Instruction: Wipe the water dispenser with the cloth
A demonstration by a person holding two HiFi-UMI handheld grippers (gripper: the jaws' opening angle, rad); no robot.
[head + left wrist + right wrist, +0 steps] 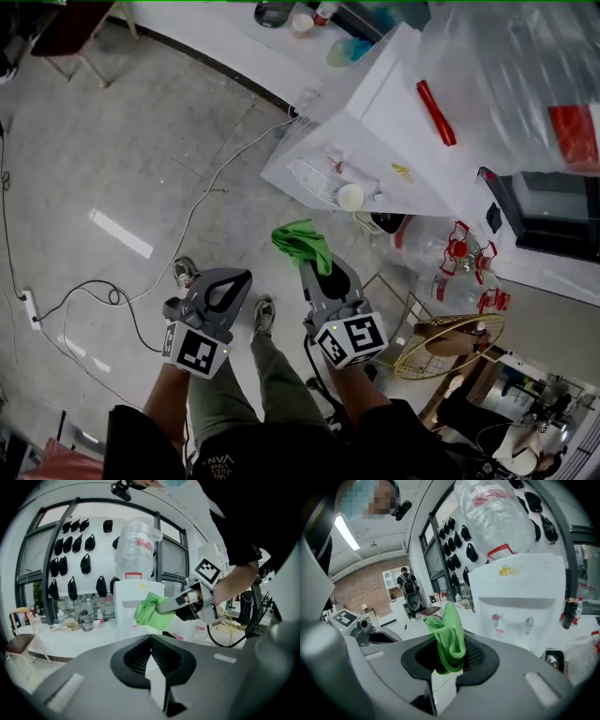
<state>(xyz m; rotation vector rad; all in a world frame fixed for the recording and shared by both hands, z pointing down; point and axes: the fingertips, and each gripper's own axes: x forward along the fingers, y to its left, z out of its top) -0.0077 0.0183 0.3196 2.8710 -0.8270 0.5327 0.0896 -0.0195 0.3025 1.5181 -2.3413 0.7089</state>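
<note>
Right gripper (pixel 450 660): jaws clamped on the green cloth (pixel 451 630), which stands out of them in a bunched fold.
Left gripper (pixel 151 657): jaws pressed together, nothing between them.
Water dispenser (pixel 520 597): white, upright, ahead and to the right of the right gripper; its tap panel faces the cloth.
Contact: none; the cloth is near the dispenser front but apart from it.
Nearer gripper: the right; the left hangs beside it, farther from the cabinet.
Coming move (judgement): carry the cloth forward and rightward onto the front face.
Count: one dispenser, one cloth, two taps (pixel 495 618), one bottle (pixel 497 513) on top, two grippers.
</note>
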